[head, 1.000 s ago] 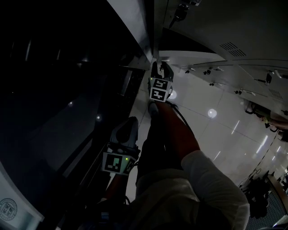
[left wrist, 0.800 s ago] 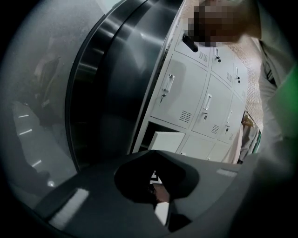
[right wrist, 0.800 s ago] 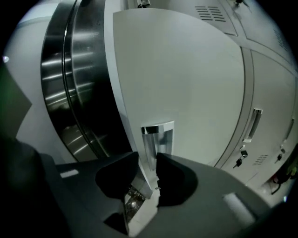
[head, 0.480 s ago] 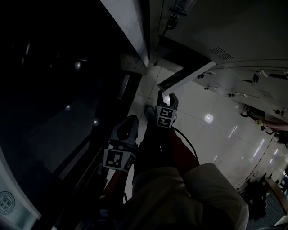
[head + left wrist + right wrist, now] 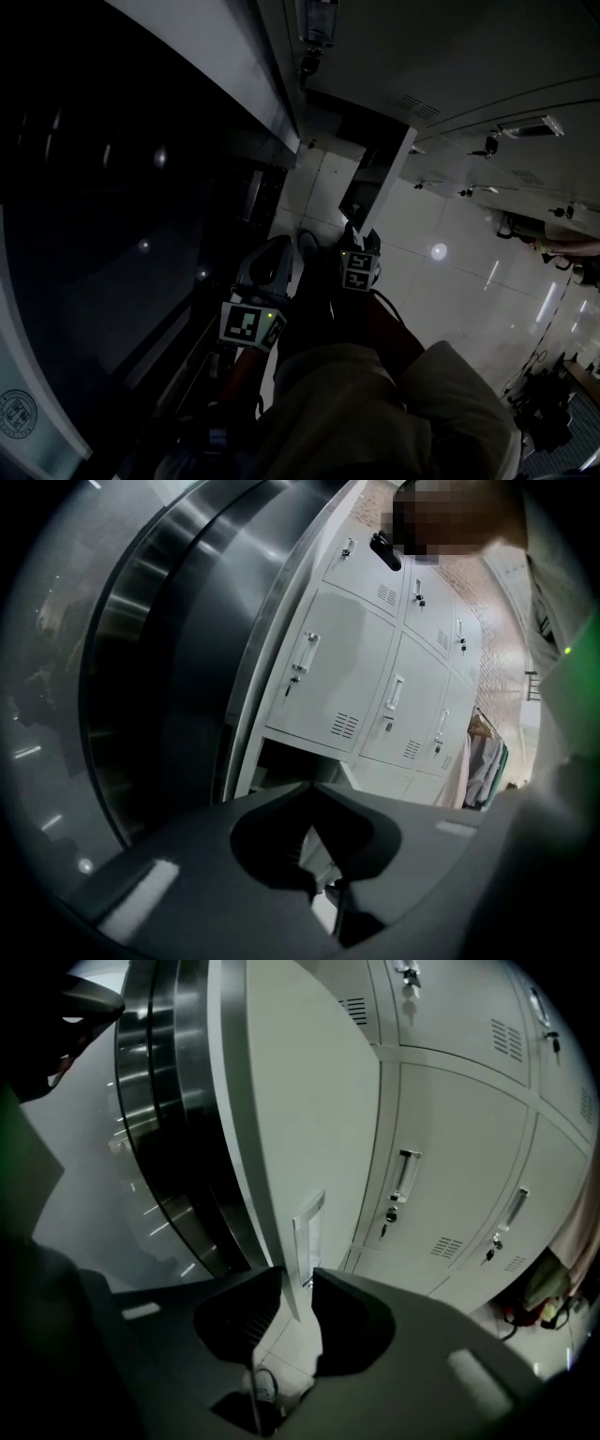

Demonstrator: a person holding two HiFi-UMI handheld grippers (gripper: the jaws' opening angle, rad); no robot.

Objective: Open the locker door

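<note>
The grey locker door [image 5: 380, 187] stands swung out from the bottom row of lockers, and its dark compartment [image 5: 354, 141] shows behind it. My right gripper [image 5: 361, 239] sits at the door's free edge. In the right gripper view the door [image 5: 309, 1101] runs edge-on between the jaws of the right gripper [image 5: 298, 1283], just below the recessed handle [image 5: 309, 1227]. The jaws are closing, and a gap still shows on the right side. My left gripper [image 5: 279, 251] hangs lower left, away from the door, shut with nothing in it [image 5: 312, 789].
More closed lockers [image 5: 459, 1147] with handles and keys fill the wall to the right. A curved steel wall [image 5: 159, 1101] runs along the left. Glossy white floor tiles [image 5: 469, 262] lie beyond the door. Clothes [image 5: 483, 761] hang at the lockers' far end.
The locker door has swung from closed to wide open. My right gripper has drawn back toward me along with the door's edge. The left gripper has barely moved.
</note>
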